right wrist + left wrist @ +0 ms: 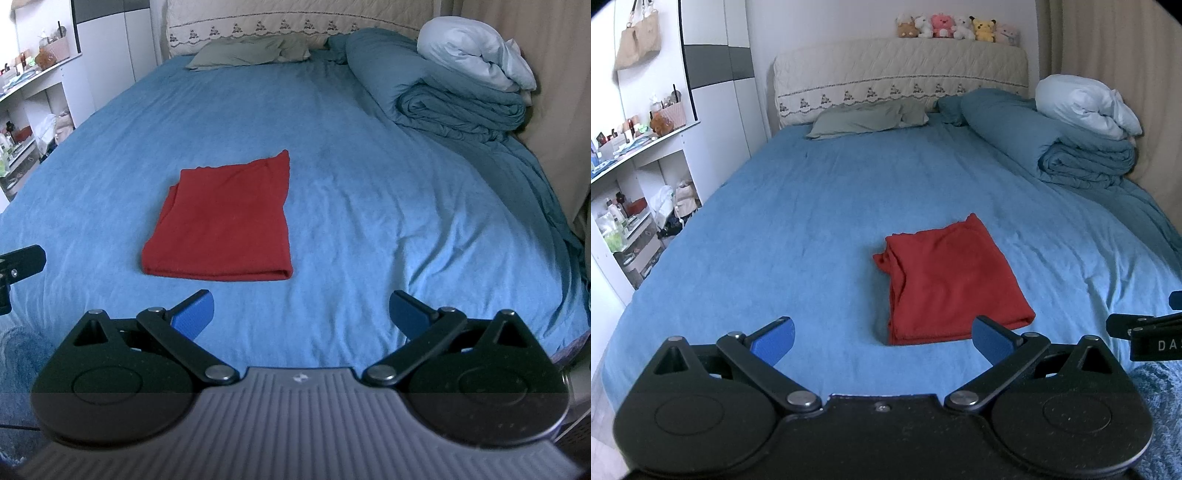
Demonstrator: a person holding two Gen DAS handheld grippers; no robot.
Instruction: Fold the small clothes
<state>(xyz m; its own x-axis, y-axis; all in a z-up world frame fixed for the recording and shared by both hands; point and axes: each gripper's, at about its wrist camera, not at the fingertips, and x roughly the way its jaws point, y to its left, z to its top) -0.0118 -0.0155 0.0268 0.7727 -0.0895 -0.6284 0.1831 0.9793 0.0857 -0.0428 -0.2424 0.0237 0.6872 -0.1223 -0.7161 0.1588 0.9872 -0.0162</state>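
A red garment (951, 282) lies folded into a flat rectangle on the blue bed sheet (812, 206); in the right wrist view the red garment (225, 221) sits left of centre. My left gripper (882, 339) hovers just short of its near edge, open, blue pads wide apart and holding nothing. My right gripper (301, 314) is open too, near the bed's foot and to the right of the garment, with nothing between its fingers. Part of the right gripper (1145, 332) shows at the left wrist view's right edge.
A rolled blue duvet (1052, 140) with a pale blanket (1082, 105) on top lies at the far right. A grey-green pillow (864, 120) rests by the quilted headboard (897, 74), which carries several plush toys. Cluttered shelves (639, 184) stand left of the bed.
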